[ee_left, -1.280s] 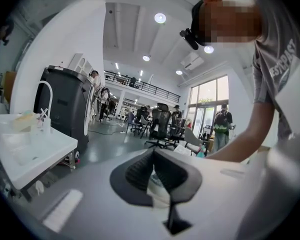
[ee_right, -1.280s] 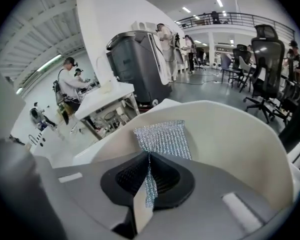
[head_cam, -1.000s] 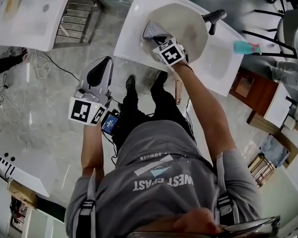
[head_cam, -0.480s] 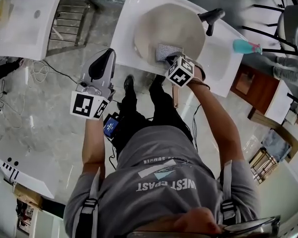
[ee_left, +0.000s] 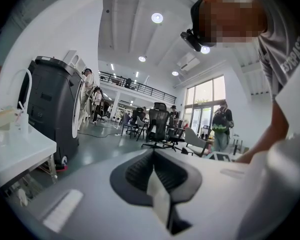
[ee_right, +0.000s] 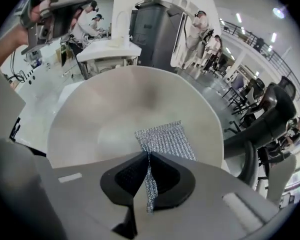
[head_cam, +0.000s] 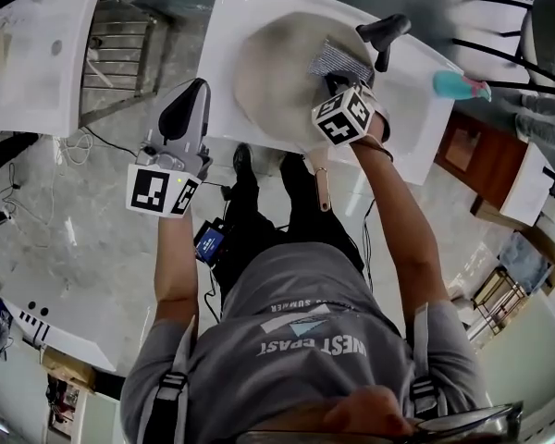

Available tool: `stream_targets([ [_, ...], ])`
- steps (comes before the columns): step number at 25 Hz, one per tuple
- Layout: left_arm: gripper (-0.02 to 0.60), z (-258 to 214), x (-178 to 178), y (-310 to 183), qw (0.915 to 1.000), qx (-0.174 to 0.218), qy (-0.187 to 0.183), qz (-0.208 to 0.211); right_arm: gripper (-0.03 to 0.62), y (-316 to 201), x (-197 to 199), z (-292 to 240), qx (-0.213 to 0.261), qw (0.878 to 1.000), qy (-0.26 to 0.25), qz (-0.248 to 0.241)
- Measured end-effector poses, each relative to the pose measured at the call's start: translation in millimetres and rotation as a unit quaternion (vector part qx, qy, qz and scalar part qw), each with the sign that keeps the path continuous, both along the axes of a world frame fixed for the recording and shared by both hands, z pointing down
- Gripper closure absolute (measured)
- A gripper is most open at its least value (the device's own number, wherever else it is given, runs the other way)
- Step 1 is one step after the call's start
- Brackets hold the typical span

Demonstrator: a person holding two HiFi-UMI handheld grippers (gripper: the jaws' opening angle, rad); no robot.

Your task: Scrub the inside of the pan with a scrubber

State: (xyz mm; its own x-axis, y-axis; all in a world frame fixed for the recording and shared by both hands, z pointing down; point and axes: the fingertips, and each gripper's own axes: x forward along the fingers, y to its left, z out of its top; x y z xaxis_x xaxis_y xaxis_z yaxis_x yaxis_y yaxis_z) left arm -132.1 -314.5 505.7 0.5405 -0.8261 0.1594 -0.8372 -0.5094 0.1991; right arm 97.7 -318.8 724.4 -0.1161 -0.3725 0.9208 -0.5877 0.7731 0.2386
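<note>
The scrubber (ee_right: 165, 139), clamped in the closed jaws of the right gripper (ee_right: 149, 156), is now pressed at the far right of the pan (head_cam: 268, 72), no longer at its near left. Scrubbing is judged well under way. The left gripper (ee_left: 154, 171) is held aside, its jaws shut on nothing.

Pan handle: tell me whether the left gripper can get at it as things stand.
Probably not easily. The left gripper hangs shut left of the pan; the pan handle juts out at its far right, and the right gripper, clamped on the scrubber, sits just beside it.
</note>
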Motion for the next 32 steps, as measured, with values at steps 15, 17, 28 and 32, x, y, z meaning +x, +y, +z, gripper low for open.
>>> stream_targets([
  [15,0.578,18.4,-20.2,11.0,0.9996,-0.019,-0.008,-0.016,0.572,1.5,-131.1,15.4,-0.046,0.984,-0.165,-0.048],
  [17,0.578,16.4,-22.5,13.3,0.9997,-0.018,-0.008,-0.017,0.572,26.2,-142.8,19.0,-0.070,0.981,-0.166,-0.073],
  [28,0.578,17.1,-30.0,13.9,0.9995,-0.014,-0.015,-0.025,0.572,113.8,-67.5,29.1,-0.159,0.977,-0.044,-0.132],
  [32,0.578,20.1,-33.0,9.8,0.9990,-0.010,-0.027,-0.036,0.572,94.8,-22.1,23.9,-0.131,0.986,0.012,-0.099],
])
